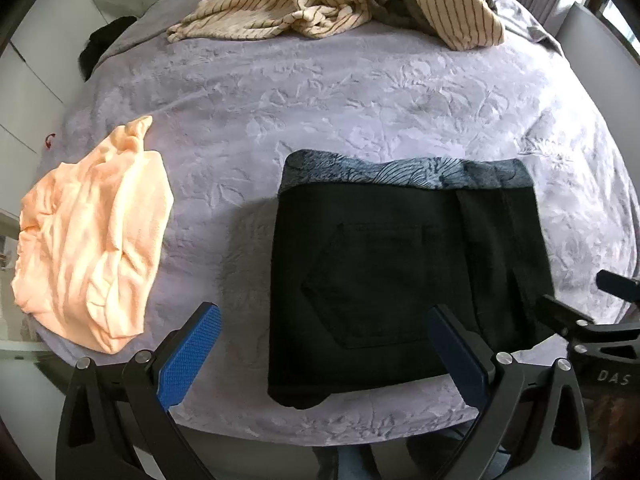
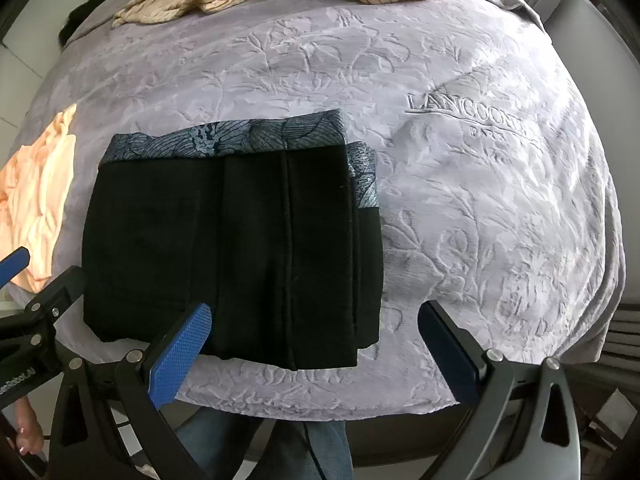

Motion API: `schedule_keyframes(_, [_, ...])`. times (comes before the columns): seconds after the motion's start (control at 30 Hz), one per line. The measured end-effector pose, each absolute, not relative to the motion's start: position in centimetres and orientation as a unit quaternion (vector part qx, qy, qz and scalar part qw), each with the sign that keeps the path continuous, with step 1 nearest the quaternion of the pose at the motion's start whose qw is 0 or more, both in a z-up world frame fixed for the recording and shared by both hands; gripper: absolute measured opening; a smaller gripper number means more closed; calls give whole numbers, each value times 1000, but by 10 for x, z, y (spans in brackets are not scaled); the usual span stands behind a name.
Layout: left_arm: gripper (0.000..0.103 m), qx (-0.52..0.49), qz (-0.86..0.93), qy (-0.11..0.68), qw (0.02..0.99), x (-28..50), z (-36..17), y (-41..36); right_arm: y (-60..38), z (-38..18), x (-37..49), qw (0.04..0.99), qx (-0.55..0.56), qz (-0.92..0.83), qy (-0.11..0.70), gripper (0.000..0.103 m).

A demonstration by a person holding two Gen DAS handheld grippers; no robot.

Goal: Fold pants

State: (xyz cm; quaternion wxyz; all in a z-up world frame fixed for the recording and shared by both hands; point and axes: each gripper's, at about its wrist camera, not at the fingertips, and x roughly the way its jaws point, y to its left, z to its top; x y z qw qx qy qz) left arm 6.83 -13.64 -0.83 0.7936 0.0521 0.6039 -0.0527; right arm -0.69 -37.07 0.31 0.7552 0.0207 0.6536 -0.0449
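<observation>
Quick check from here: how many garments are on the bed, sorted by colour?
Black: 1, the folded pants
Peach: 1, crumpled garment
Cream striped: 1 heap; how many pieces it holds I cannot tell
Total: 3

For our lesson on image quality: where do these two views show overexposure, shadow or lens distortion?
Left wrist view: the peach garment is blown out by bright light, and the black pants cast a soft shadow leftward; right wrist view: the fisheye bends the grey bedspread into a dome, and the pants' folds are nearly lost in darkness.
</observation>
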Motion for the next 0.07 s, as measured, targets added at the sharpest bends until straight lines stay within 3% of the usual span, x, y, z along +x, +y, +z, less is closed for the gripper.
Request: schedule_keyframes(0.07, [103, 55, -57, 603, 794, 68, -7, -138, -371, 3, -7, 755, 21, -45, 654, 103])
